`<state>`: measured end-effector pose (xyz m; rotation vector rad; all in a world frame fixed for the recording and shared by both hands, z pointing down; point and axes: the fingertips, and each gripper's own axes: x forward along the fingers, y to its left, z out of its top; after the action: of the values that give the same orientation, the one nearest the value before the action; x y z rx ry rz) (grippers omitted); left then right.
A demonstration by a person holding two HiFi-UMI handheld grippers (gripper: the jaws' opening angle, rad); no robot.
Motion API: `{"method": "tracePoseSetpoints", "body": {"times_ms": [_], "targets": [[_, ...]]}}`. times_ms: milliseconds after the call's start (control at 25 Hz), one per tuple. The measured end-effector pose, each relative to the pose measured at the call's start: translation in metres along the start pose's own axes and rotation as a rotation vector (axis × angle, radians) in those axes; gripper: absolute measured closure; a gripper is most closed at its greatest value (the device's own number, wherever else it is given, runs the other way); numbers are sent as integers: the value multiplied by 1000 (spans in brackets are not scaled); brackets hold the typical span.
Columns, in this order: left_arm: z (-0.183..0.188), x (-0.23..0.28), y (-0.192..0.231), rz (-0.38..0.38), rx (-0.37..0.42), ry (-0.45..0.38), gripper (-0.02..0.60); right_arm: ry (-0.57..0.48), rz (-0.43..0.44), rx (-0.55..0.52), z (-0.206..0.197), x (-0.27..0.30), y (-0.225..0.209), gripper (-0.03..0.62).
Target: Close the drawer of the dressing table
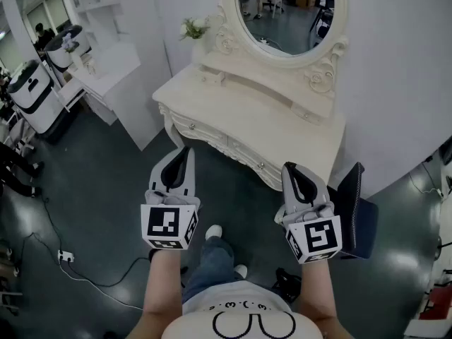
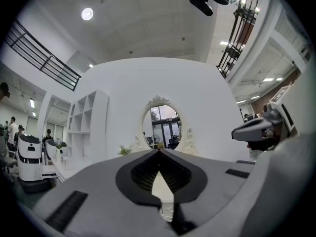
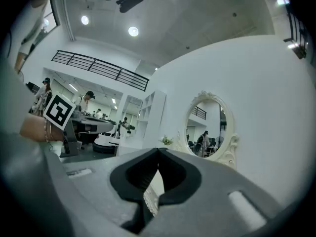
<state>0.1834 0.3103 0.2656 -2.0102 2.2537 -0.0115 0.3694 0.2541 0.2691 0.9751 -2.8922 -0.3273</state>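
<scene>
Fingers [image 1: 176, 174] of the left gripper [image 1: 185, 151]: pressed together, nothing between them. Same on the right gripper [image 1: 289, 167]: tips meeting, only a sliver of gap lower down, nothing held in it.

Looks like the approach step. Both grippers over the floor [image 1: 106, 189] on the near side of the dressing table [image 1: 233, 104], short of its front and, as far as shows, touching nothing. Drawer [image 1: 244, 152]: in that front just under the tabletop, marked by small knobs, beyond the two grippers and between them. Cannot tell from above how far out it stands, if at all. Not yet pushed, to judge by the gap.

Calls next for carrying one gripper forward to the drawer front, meeting it squarely with the closed tips near its middle, then pressing straight toward the far wall so as not to skew it. Needs no spreading of the fingers. Probably wants a slow, even push to spare the carved front.

Pose: forearms out from the body side by side, grippers level, pointing away toward the table and the oval mirror [image 1: 289, 13], marker cubes nearest the person. Left one aimed at the left end of the front; right one at the right end, just beside what seems a dark chair [image 1: 360, 210] at the near right.
</scene>
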Motion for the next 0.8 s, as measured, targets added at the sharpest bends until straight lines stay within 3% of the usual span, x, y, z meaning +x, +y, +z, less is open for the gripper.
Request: {"method": "tracePoseSetpoints", "body": {"times_ms": [360, 800], "targets": [[-12, 44, 36, -9, -1, -3, 583, -7, -6, 30, -5, 56, -9, 595], [-40, 154, 127, -42, -33, 17, 583, 27, -68, 52, -15, 182, -24, 594]]}}
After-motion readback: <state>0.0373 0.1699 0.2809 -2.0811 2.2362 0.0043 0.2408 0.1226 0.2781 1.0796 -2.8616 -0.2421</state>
